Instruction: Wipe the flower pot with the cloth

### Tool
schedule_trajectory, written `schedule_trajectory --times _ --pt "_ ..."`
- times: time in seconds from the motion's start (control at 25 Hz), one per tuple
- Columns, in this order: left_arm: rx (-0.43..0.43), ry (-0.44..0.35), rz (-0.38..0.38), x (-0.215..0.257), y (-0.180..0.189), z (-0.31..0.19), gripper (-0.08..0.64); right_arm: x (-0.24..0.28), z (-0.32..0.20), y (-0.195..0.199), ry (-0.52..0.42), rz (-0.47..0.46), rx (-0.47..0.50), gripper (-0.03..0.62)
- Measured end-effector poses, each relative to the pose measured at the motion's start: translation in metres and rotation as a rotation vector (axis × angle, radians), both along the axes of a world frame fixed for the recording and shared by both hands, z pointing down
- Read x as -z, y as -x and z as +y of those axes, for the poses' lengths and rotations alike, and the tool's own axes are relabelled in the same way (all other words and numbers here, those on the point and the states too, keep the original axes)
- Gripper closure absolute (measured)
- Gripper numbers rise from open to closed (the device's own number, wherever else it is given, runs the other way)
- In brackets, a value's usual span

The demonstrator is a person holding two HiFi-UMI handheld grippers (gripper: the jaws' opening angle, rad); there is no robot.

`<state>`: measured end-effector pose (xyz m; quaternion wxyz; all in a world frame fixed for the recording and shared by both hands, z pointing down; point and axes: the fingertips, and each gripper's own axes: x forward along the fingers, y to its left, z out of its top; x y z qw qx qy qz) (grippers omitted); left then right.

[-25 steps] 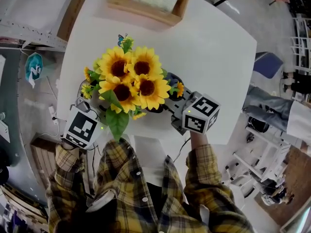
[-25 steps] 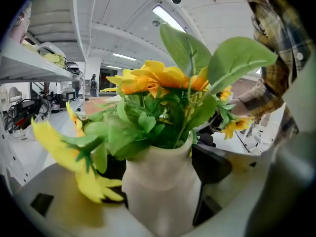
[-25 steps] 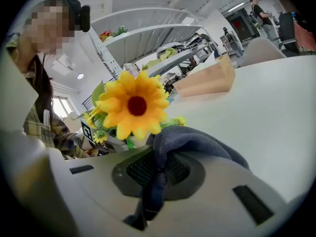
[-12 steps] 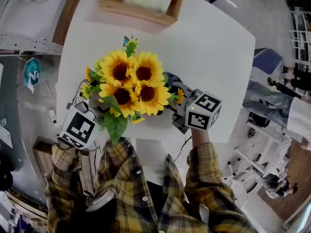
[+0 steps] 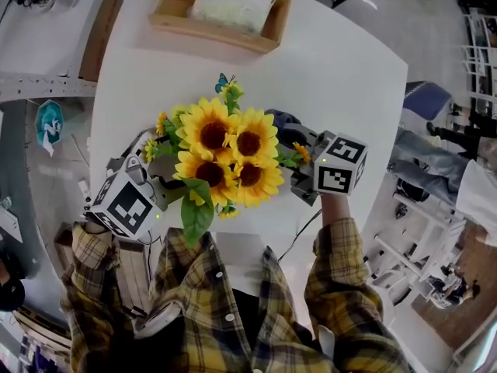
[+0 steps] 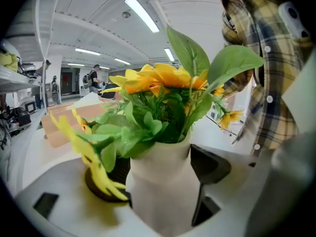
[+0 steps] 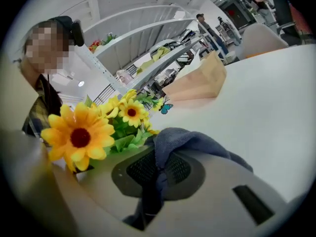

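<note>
A white flower pot (image 6: 158,201) of artificial sunflowers (image 5: 225,154) stands on the white table (image 5: 342,61). In the left gripper view its narrow neck sits between the dark pads (image 6: 210,164) of my left gripper (image 6: 160,171), which has closed a little further and grips it. From the head view the blooms hide the pot, and the left gripper (image 5: 151,169) reaches in from the left. My right gripper (image 7: 158,169) is shut on a grey-blue cloth (image 7: 192,142). That cloth (image 5: 281,121) is bunched against the right side of the bouquet, ahead of the right gripper (image 5: 299,142).
A wooden tray (image 5: 175,22) with a pale bundle sits at the table's far edge. A small blue butterfly (image 5: 225,80) tops the bouquet. A cable (image 5: 299,235) runs off the near edge. A person (image 5: 435,169) sits beyond the table's right side.
The bouquet has shifted right and nearer in the head view and turned with the left gripper. The right gripper and cloth moved right, staying at the bouquet's right side.
</note>
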<state>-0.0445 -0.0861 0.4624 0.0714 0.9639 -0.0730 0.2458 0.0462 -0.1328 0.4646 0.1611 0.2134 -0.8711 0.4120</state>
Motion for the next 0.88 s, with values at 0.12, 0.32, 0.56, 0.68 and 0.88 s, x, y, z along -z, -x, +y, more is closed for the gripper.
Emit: schedule_trajectory --times 0.12,0.32,0.56,0.68,0.88 --pt "-0.061 -0.010 -0.006 0.000 -0.005 0.002 0.167 0.002 -0.004 0.000 0.008 0.002 0.083 0.575" --pt "-0.166 -0.016 -0.011 0.008 -0.025 0.003 0.167 0.009 -0.014 -0.005 0.037 -0.016 0.247 0.575" --pt "-0.374 -0.023 -0.045 0.009 -0.047 0.013 0.167 0.009 -0.008 0.004 0.120 -0.049 0.497 0.575" --pt "-0.408 -0.019 -0.060 0.009 -0.049 0.013 0.167 0.010 -0.008 0.006 0.137 -0.061 0.521 0.575" --pt "-0.242 0.122 -0.043 0.002 -0.033 0.016 0.167 0.010 -0.006 0.003 0.092 -0.059 0.438 0.575"
